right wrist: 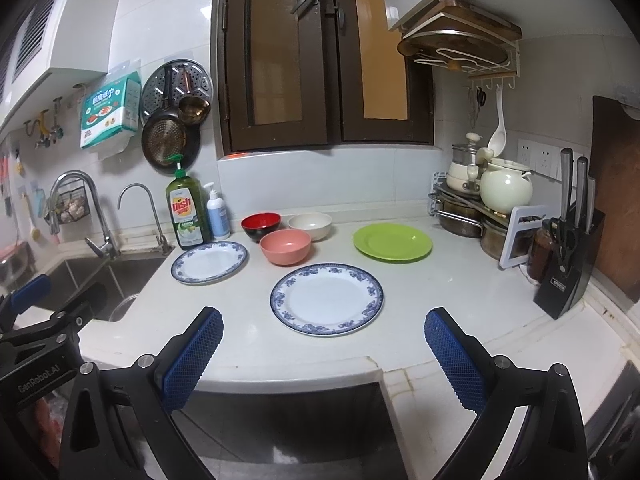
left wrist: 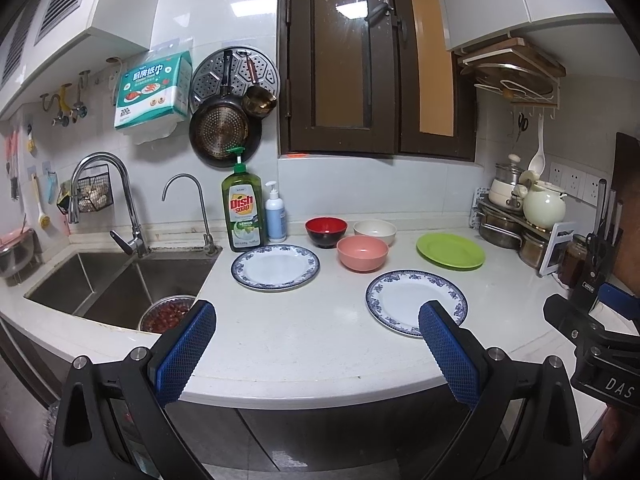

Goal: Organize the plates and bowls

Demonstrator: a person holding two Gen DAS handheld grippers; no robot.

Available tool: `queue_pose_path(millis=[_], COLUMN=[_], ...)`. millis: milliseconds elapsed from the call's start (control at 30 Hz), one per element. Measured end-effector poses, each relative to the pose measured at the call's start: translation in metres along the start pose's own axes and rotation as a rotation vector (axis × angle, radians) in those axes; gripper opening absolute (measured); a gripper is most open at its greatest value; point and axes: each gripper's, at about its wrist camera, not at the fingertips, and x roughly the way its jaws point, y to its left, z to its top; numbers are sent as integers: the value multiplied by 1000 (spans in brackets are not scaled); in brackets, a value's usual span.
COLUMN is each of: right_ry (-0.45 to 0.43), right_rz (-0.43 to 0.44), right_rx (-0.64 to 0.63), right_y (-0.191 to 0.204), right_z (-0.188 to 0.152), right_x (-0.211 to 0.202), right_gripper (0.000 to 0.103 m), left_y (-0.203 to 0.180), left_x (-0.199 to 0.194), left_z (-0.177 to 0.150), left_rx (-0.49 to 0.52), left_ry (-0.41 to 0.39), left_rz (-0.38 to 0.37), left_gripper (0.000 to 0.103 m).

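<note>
A: On the white desk (right wrist: 248,320), from biggest to smallest, what have we got?

B: Three plates, all lying flat and apart. A blue-rimmed plate (right wrist: 327,299) sits nearest, at about 12 o'clock from the right hand-held gripper (right wrist: 324,338). The green plate (right wrist: 392,242) is farther back, at 1 o'clock. The second blue-rimmed plate (right wrist: 209,262) lies at 10 o'clock, just in front of the dish soap bottle (right wrist: 186,212).

A: And the bowls?

B: The three bowls are clustered between the far plates: pink bowl (right wrist: 285,247) in front, red bowl (right wrist: 261,226) and cream bowl (right wrist: 310,227) behind it, close together.

A: Grippers?

B: Both are spread wide and empty, held off the front edge of the desk. The left hand-held gripper (left wrist: 316,328) faces the bare desk, with the sink (left wrist: 116,280) at its 10 o'clock.

A: So nothing is stacked yet. How would you start?

B: I'd judge the near blue-rimmed plate comes first. It lies flat, so come in low, slide one finger under the rim, pinch the edge firmly, then lift level before carrying it onto its twin. Glazed ware may slip, so grip well past the lip.
</note>
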Motion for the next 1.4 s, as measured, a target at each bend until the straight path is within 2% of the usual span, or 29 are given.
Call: queue_pose_path(millis=[500, 800, 1067, 1400], right_ry=[5, 46, 128, 189], right_rz=[-21, -47, -70, -132], right_rx=[3, 36, 65, 84], right_y=[6, 20, 16, -14], right_z=[2, -7, -9, 12], right_x=[3, 23, 62, 152], right_gripper=[102, 102, 102, 102], left_y=[4, 18, 13, -21], left_x=[3, 26, 66, 159], left_z=[1, -3, -3, 18], left_rx=[8, 27, 62, 120], left_ry=[-5, 33, 94, 158], left_rz=[-2, -19, -36, -56], left_gripper=[103, 103, 103, 103])
